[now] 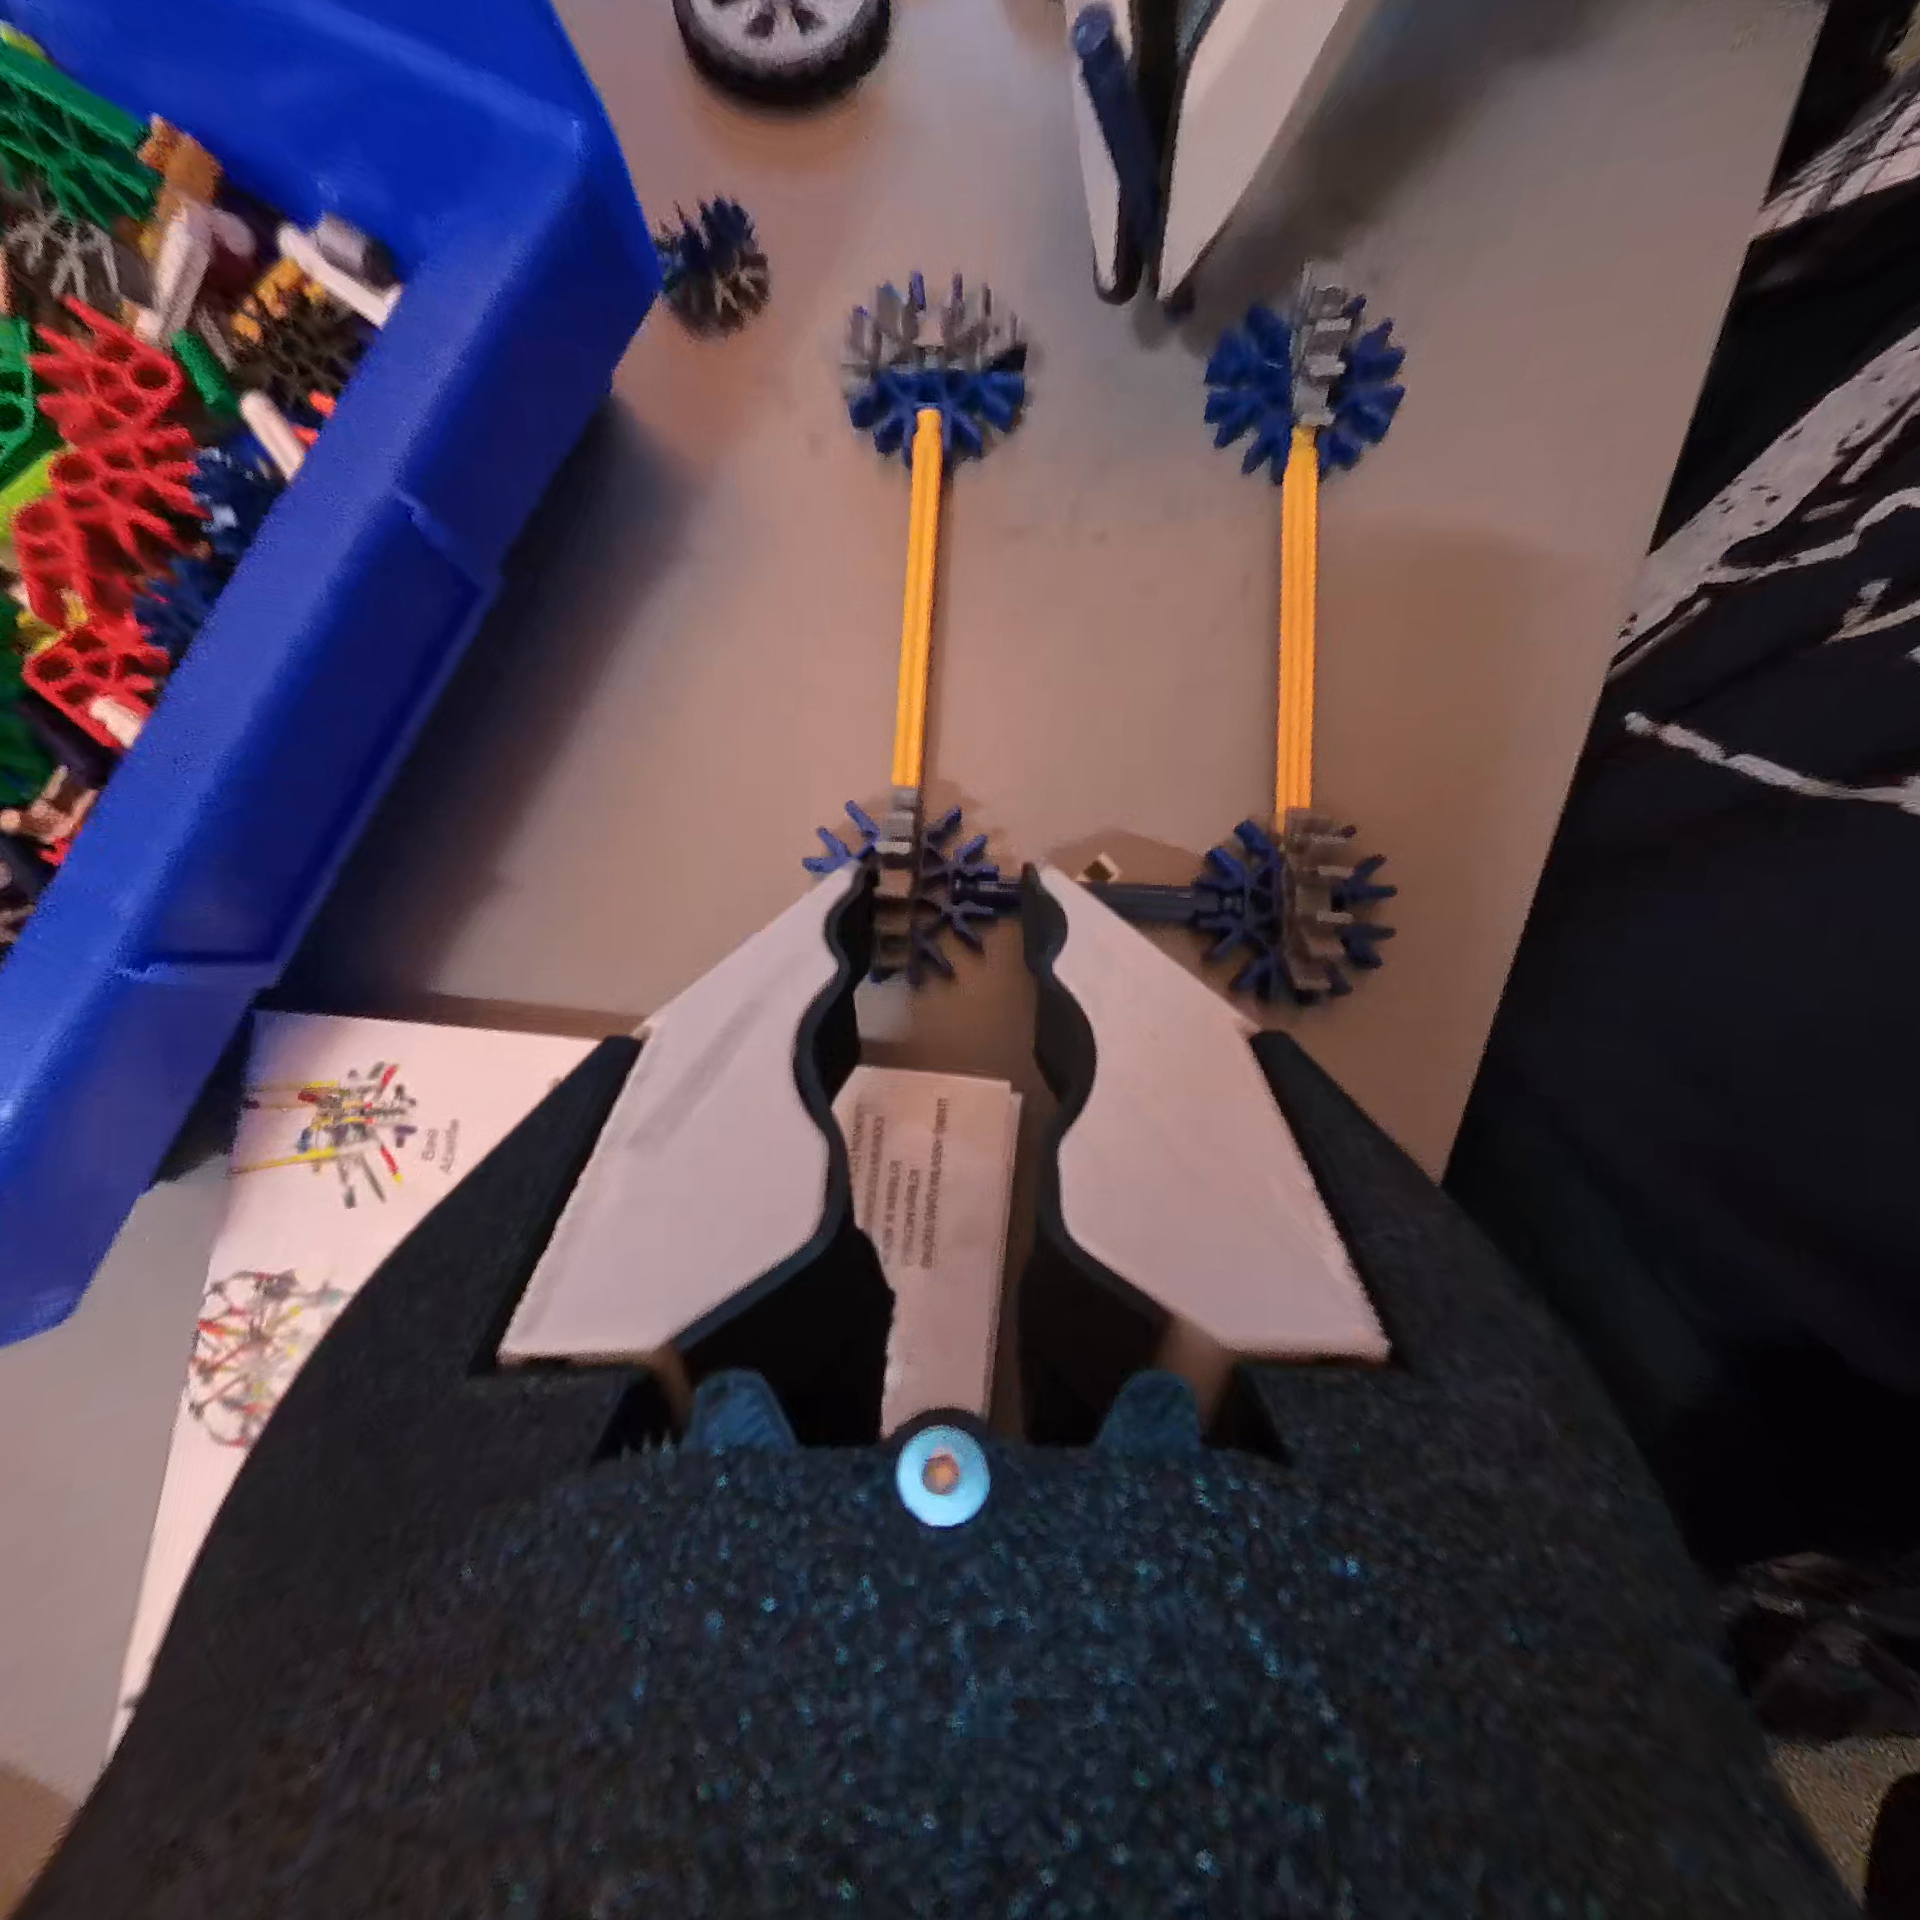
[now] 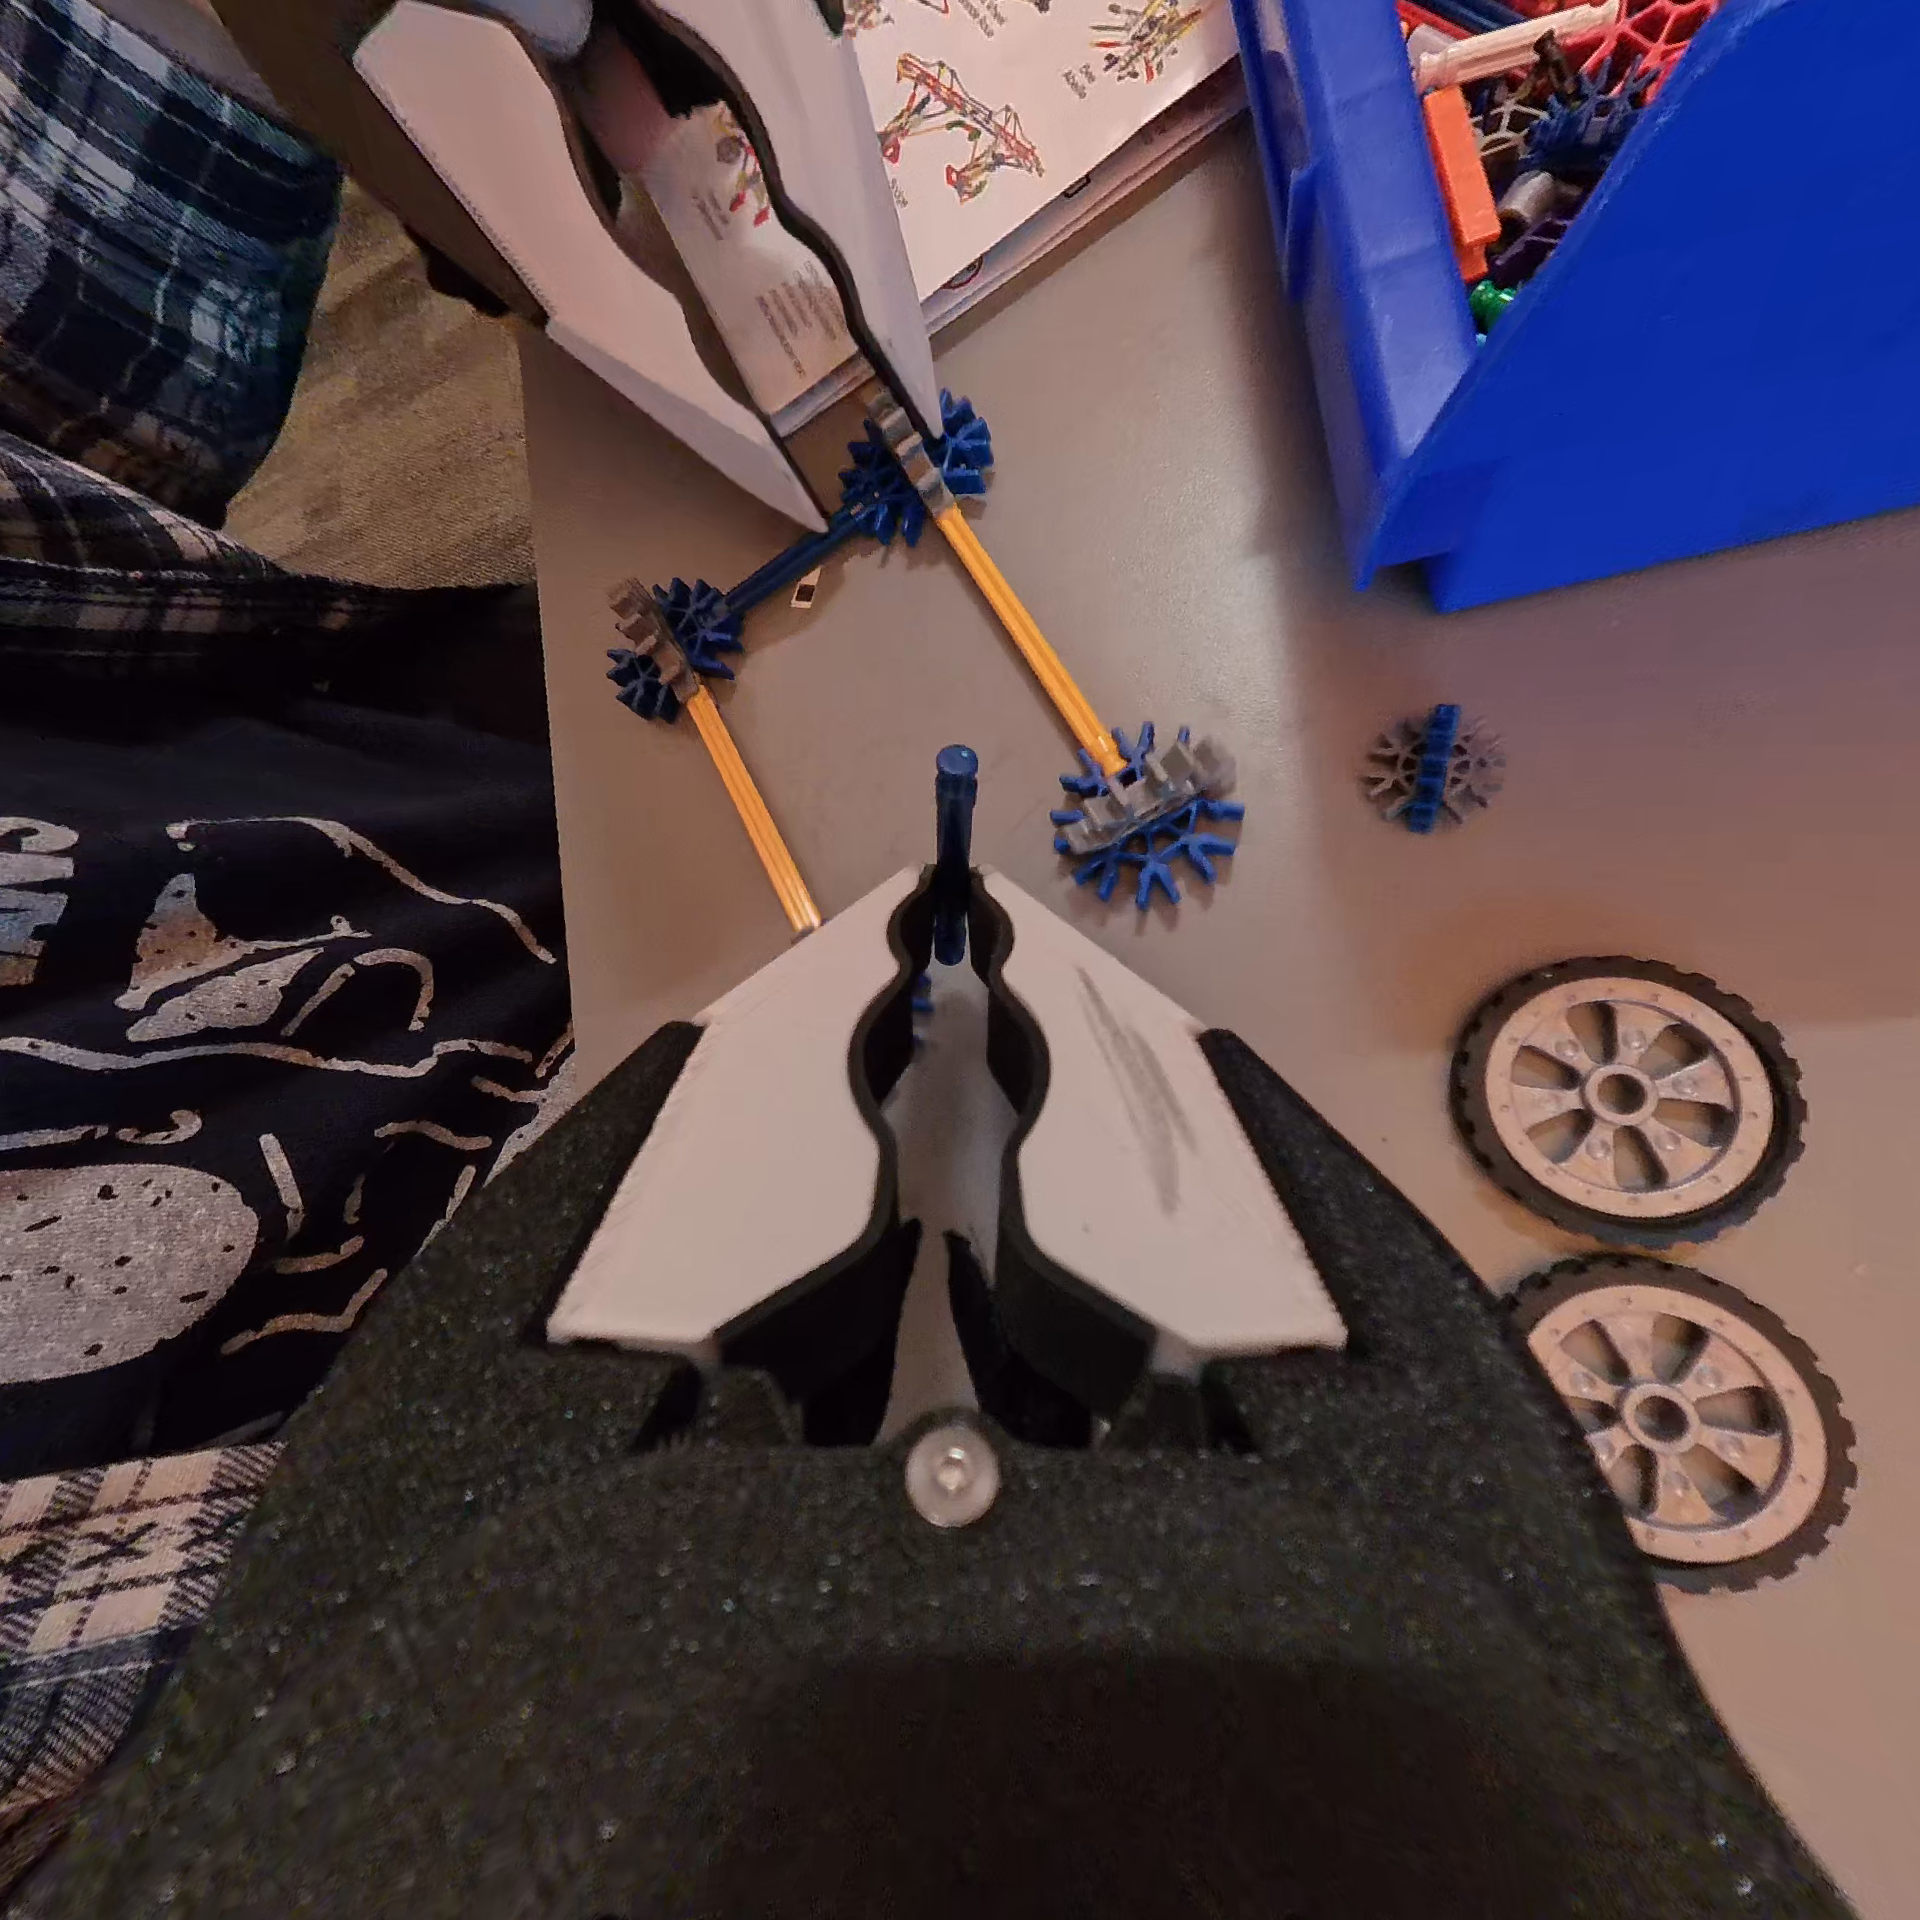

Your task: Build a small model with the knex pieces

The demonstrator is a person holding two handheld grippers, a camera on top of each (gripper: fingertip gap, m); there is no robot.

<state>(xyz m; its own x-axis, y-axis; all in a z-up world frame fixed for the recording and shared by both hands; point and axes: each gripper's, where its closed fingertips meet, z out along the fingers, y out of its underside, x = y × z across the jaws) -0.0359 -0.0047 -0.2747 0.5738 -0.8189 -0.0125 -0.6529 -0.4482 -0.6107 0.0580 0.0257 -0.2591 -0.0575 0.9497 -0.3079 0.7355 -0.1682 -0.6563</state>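
Two grippers at a toy frame on the table

Nearest us, our right gripper (image 2: 948, 883) pinches a dark blue rod (image 2: 954, 831) just above the frame (image 2: 790, 566); a weak hold could let it slip. Beyond, our left gripper (image 1: 945, 883) stands open around the frame's corner connector (image 1: 925, 894), and a nudge may shift it. Farther from the frame lie two wheels (image 2: 1626, 1101) and a blue bin (image 2: 1621, 343).

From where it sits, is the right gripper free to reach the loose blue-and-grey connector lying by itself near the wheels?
Probably not yet: the right gripper is shut on a dark blue rod. The table path to the loose connector looks clear.
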